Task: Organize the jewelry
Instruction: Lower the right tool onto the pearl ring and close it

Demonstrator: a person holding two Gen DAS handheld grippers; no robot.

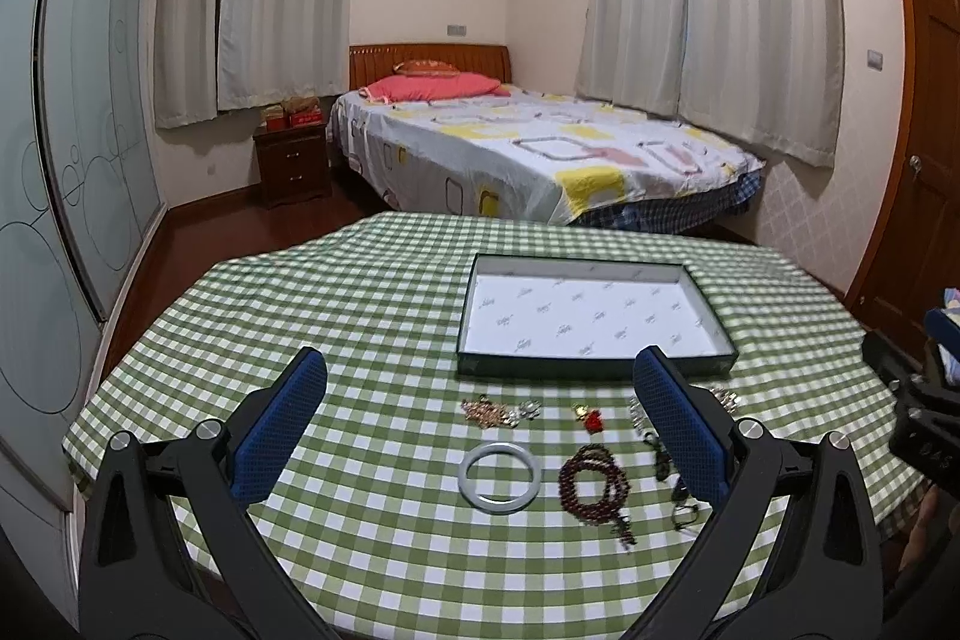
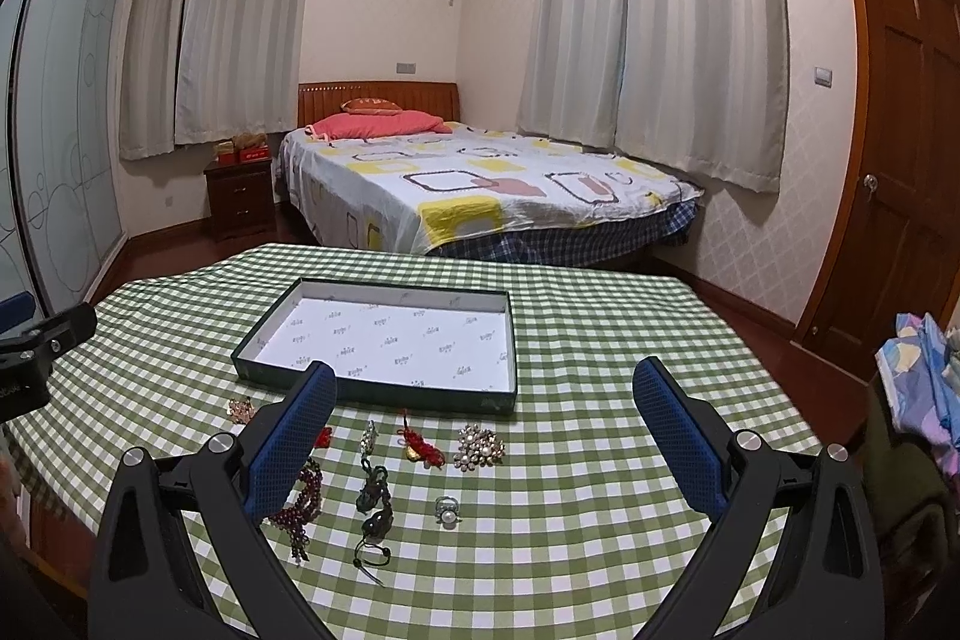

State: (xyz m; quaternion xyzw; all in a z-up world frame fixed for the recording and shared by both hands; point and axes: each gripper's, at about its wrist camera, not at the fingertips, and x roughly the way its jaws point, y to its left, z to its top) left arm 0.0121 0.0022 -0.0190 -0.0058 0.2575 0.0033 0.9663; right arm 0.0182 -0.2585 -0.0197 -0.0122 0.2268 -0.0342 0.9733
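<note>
Both grippers [image 1: 480, 400] [image 2: 485, 409] are hovering wide apart, holding nothing, before the tray [image 1: 600, 367], readying to collect jewelry laid along its near side.

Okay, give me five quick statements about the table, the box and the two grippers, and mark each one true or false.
1. The shallow box already holds several pieces of jewelry. False: only its printed white lining shows, and all the jewelry lies on the tablecloth in front of it.
2. Both the left gripper and the right gripper are open and hold nothing. True.
3. The white bangle lies flat beside the dark red bead string. True.
4. The pearl ring sits inside the box. False: it lies on the cloth, nearer the camera than the pearl brooch.
5. The tablecloth is plain blue. False: it is green and white check.
</note>
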